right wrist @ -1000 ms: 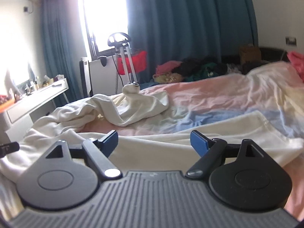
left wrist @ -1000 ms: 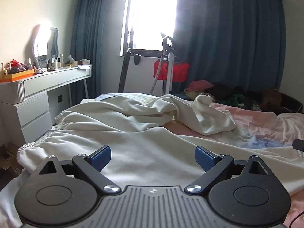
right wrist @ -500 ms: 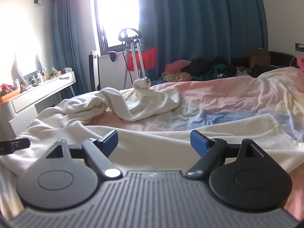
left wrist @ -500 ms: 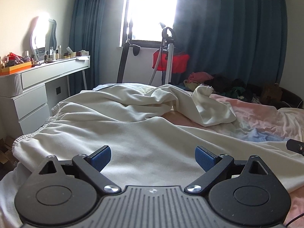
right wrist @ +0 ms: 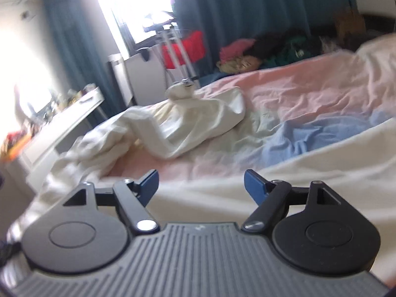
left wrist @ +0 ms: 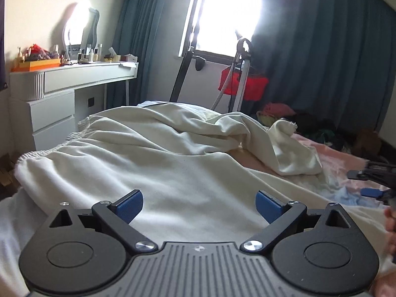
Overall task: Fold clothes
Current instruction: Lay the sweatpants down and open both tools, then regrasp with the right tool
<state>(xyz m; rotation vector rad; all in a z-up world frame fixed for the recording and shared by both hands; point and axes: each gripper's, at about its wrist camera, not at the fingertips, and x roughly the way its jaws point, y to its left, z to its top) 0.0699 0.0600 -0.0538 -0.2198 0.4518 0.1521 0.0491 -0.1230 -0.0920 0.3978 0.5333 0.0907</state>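
Note:
A large cream garment [left wrist: 153,163] lies spread and rumpled across the bed, with an elastic hem at its left edge and a bunched part [left wrist: 284,148] farther back. My left gripper [left wrist: 199,204] is open and empty just above the cloth. My right gripper [right wrist: 201,184] is open and empty, over the near edge of the same cream garment [right wrist: 297,180]; its bunched part [right wrist: 195,121] lies beyond. The right gripper's tips also show at the right edge of the left wrist view [left wrist: 371,183].
The bed has a pink and blue sheet [right wrist: 309,104]. A white dressing table [left wrist: 69,81] with bottles and a mirror stands left. A clothes steamer stand with a red bag [left wrist: 242,81] and a pile of clothes [right wrist: 272,52] lie beyond, before dark curtains.
Both grippers have moved forward and lower toward the cream garment. The right wrist view has swung and tilted, and is now blurred. Both stay open.

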